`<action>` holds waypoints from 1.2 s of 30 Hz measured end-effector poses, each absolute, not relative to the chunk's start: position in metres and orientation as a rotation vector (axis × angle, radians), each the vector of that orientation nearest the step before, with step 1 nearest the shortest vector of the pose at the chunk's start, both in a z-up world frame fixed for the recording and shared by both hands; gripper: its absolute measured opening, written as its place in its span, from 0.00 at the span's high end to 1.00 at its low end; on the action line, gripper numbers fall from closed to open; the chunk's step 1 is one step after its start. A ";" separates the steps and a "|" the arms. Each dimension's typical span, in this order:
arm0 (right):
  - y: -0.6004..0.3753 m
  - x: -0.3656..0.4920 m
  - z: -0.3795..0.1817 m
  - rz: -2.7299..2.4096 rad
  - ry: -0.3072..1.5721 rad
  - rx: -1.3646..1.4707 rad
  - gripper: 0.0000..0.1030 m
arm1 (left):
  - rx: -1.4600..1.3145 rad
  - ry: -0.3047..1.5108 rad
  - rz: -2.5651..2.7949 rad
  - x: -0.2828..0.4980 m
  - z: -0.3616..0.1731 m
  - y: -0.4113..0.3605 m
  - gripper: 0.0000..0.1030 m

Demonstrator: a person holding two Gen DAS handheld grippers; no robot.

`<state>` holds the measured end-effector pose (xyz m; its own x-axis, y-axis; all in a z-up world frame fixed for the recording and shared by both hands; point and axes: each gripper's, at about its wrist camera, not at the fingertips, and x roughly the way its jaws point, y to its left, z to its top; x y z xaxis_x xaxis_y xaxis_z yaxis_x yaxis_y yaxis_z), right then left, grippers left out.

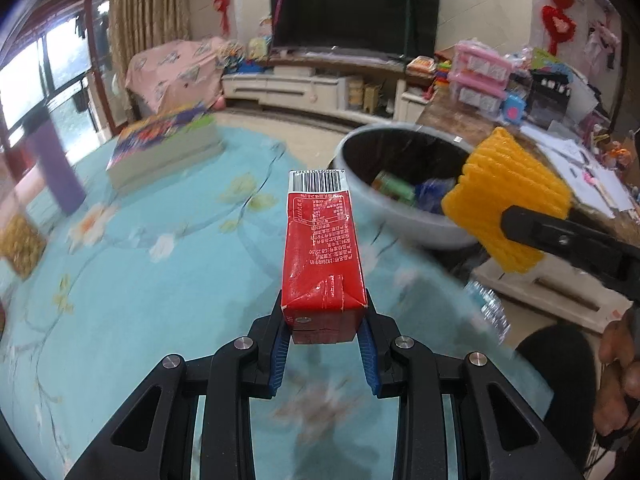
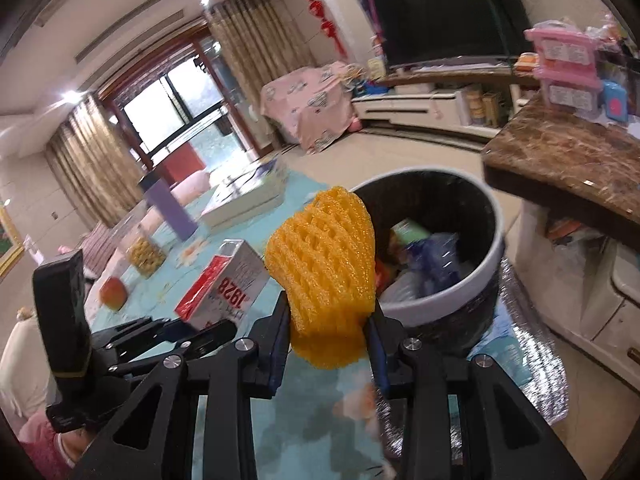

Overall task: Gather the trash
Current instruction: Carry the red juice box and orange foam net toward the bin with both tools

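**Both tongs clamped, bin just ahead**

Left tongs, seen from the left wrist, are clamped on the near end of a red carton, whose far end with the barcode points ahead; its underside is hidden. Ahead and to the right stands the grey bin, its contents a blur of green and blue. The yellow foam net covers part of the bin's rim, and only one black finger of the right tongs shows, so their grip cannot be read here. A book lies ahead to the left on the blue flowered surface.

Right tongs, from the right wrist, are clamped on the foam net, which hides the bin's near-left rim. To the left, the carton shows a white side printed 1928, unseen from the other wrist; the left tongs are blurred.
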<state>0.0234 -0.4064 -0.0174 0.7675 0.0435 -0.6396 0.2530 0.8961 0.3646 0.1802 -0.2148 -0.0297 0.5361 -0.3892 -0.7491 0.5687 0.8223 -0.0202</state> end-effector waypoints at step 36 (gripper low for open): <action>-0.347 0.072 -0.077 0.095 0.868 0.348 0.54 | 0.146 0.889 -0.525 0.205 -0.059 -0.168 0.72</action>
